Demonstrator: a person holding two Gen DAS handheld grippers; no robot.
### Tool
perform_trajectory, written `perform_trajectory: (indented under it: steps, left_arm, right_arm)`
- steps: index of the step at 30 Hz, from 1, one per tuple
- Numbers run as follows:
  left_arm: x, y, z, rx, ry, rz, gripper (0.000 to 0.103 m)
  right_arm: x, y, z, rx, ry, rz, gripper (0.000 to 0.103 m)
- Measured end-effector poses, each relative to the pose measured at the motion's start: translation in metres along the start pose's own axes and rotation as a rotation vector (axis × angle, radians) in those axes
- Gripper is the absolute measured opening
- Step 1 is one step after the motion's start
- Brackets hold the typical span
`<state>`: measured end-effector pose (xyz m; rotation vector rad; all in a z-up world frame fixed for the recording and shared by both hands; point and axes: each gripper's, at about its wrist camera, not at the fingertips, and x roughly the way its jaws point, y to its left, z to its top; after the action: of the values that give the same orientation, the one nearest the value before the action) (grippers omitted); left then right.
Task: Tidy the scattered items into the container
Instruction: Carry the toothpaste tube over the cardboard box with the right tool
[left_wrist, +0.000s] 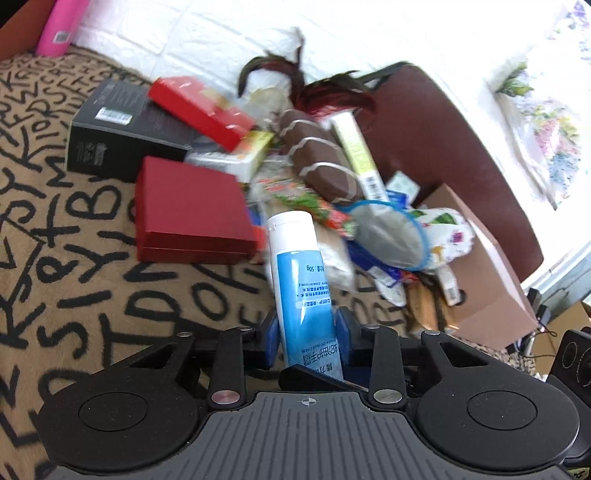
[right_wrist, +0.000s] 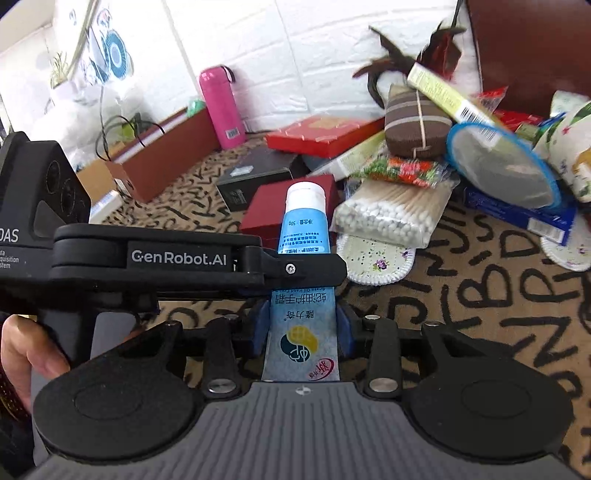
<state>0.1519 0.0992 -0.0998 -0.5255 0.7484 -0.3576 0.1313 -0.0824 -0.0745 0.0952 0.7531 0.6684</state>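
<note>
A blue hand-cream tube (left_wrist: 295, 266) with a white cap stands off the patterned blanket, cap pointing at the pile. My left gripper (left_wrist: 306, 328) is shut on its lower body, both blue pads pressing its sides. In the right wrist view the same tube (right_wrist: 304, 221) runs up the middle and the left gripper (right_wrist: 306, 269) crosses it from the left, clamped around it. My right gripper (right_wrist: 303, 328) flanks the tube's flat crimped end, its pads close beside it and not squeezing. A person's hand (right_wrist: 22, 354) grips the left handle.
The pile behind holds a red box (left_wrist: 192, 214), a black box (left_wrist: 110, 136), a brown striped pouch (left_wrist: 317, 155), a cotton swab pack (right_wrist: 391, 210) and a blue-rimmed mesh disc (right_wrist: 506, 166). A cardboard box (left_wrist: 491, 280) lies right; a brown paper bag (right_wrist: 162, 155) and a pink bottle (right_wrist: 221, 107) stand left.
</note>
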Motion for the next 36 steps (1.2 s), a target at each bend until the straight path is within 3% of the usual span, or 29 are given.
perform_trajectory:
  steps: [8, 16, 24, 30, 36]
  left_arm:
    - [-0.008, -0.075, -0.011, 0.117, -0.013, -0.069, 0.031]
    - [0.021, -0.174, -0.017, 0.25, 0.011, -0.176, 0.031]
    - [0.067, -0.278, -0.005, 0.359, 0.033, -0.274, 0.031]
    - [0.113, -0.346, 0.012, 0.393, 0.023, -0.334, 0.033]
    - [0.185, -0.388, 0.029, 0.324, 0.094, -0.365, 0.034]
  right_arm:
    - [-0.07, -0.006, -0.007, 0.021, -0.109, -0.051, 0.043]
    - [-0.147, -0.041, -0.014, 0.059, -0.242, -0.179, 0.043]
    - [-0.216, -0.096, -0.006, 0.078, -0.363, -0.33, 0.043]
    - [-0.255, -0.146, 0.023, 0.056, -0.405, -0.427, 0.043]
    - [-0.26, -0.207, 0.053, 0.026, -0.369, -0.535, 0.043]
